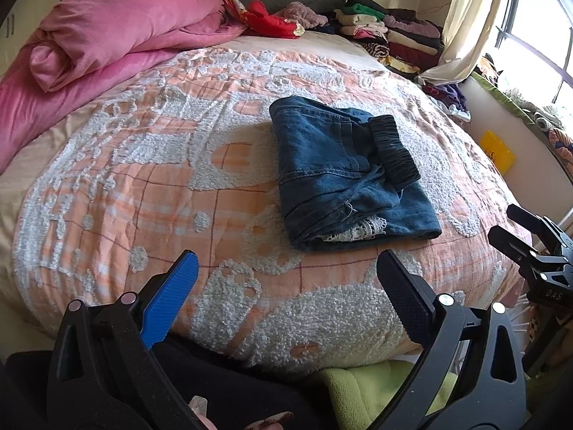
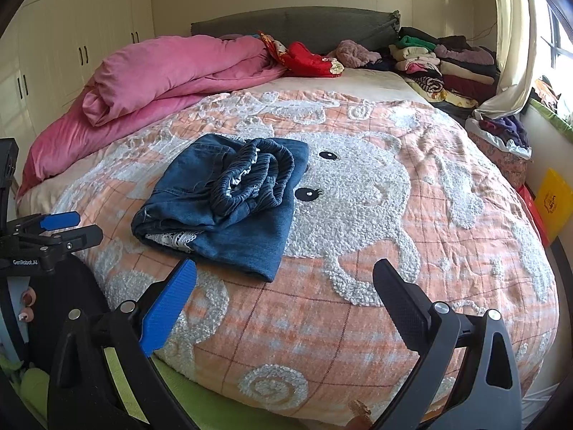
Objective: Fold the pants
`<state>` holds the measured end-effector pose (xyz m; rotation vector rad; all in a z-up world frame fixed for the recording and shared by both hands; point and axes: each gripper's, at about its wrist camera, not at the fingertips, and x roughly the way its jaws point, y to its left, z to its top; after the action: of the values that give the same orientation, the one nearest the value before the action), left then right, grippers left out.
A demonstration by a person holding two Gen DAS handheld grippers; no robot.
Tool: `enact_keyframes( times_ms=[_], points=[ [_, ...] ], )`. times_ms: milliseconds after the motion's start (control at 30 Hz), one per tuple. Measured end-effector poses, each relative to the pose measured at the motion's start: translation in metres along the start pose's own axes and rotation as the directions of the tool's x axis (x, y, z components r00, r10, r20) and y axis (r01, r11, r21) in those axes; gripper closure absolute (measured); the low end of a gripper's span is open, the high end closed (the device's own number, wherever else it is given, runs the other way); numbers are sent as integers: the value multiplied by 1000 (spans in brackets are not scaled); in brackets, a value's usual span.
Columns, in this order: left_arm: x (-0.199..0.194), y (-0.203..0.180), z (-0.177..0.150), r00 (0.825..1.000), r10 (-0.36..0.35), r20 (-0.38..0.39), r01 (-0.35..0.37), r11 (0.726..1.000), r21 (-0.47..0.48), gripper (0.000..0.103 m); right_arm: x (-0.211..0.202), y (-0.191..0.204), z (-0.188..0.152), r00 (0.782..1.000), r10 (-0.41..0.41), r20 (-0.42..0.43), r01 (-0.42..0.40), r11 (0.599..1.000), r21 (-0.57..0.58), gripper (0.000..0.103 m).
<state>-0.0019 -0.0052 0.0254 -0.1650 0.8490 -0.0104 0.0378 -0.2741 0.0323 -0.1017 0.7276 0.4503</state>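
Note:
Blue denim pants (image 1: 343, 172) lie folded into a compact bundle on the orange and white bedspread (image 1: 179, 186), with the elastic waistband on top and white lace showing at the near edge. They also show in the right wrist view (image 2: 229, 200). My left gripper (image 1: 286, 268) is open and empty, held back near the bed's front edge, apart from the pants. My right gripper (image 2: 284, 276) is open and empty, also short of the pants. The right gripper shows at the right edge of the left wrist view (image 1: 508, 225), and the left gripper at the left of the right wrist view (image 2: 80, 227).
A pink duvet (image 1: 107, 36) is rolled at the back left. Red cloth (image 1: 272, 18) and stacks of folded clothes (image 1: 386, 32) sit near the headboard. A curtain (image 1: 465, 18) and window are at right. A yellow box (image 2: 553, 204) stands beside the bed. Green fabric (image 1: 358, 387) lies below the front edge.

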Motion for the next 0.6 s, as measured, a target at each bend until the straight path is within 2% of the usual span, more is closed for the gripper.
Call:
enact_keyframes(
  times_ms=[600],
  points=[
    [0, -1, 0, 1000, 0, -2, 0, 1000, 1, 10, 0, 1, -1, 1000, -4, -2, 4, 1000, 3, 5]
  ],
)
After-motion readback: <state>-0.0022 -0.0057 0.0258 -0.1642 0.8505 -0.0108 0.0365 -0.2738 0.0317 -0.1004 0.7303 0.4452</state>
